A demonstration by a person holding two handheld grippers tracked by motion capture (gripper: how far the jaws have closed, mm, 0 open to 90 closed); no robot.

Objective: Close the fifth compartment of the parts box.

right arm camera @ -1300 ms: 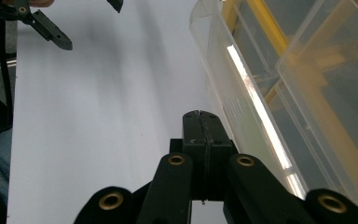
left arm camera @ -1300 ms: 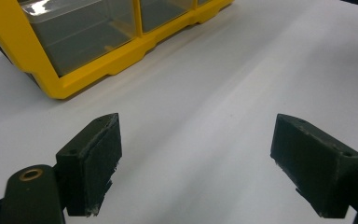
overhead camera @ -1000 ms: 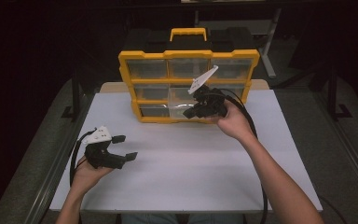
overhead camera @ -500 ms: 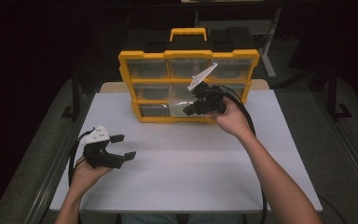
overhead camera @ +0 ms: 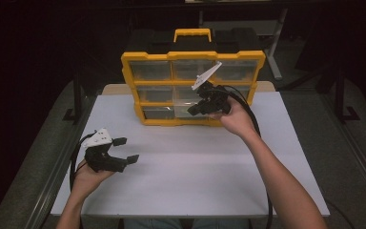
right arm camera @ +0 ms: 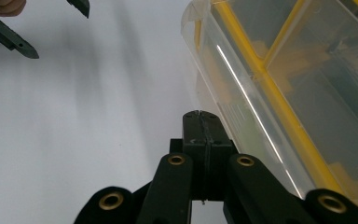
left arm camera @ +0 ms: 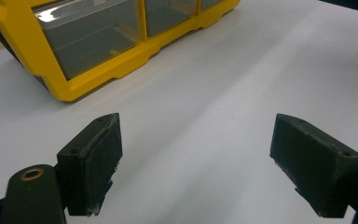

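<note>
The right hand-held gripper [right arm camera: 200, 122] is clenched beside the organiser [overhead camera: 193, 88], perhaps touching a drawer [right arm camera: 242, 121]. At eight o'clock on the worktop [overhead camera: 190, 167], the left hand-held gripper [left arm camera: 196, 158] is held released.

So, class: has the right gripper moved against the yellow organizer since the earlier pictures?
No: the right gripper keeps its place at the yellow organizer's lower middle drawers.

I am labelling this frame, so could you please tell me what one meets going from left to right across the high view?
Left tongs held open over the table → yellow drawer organizer → right tongs, shut, at the organizer's front.
</note>
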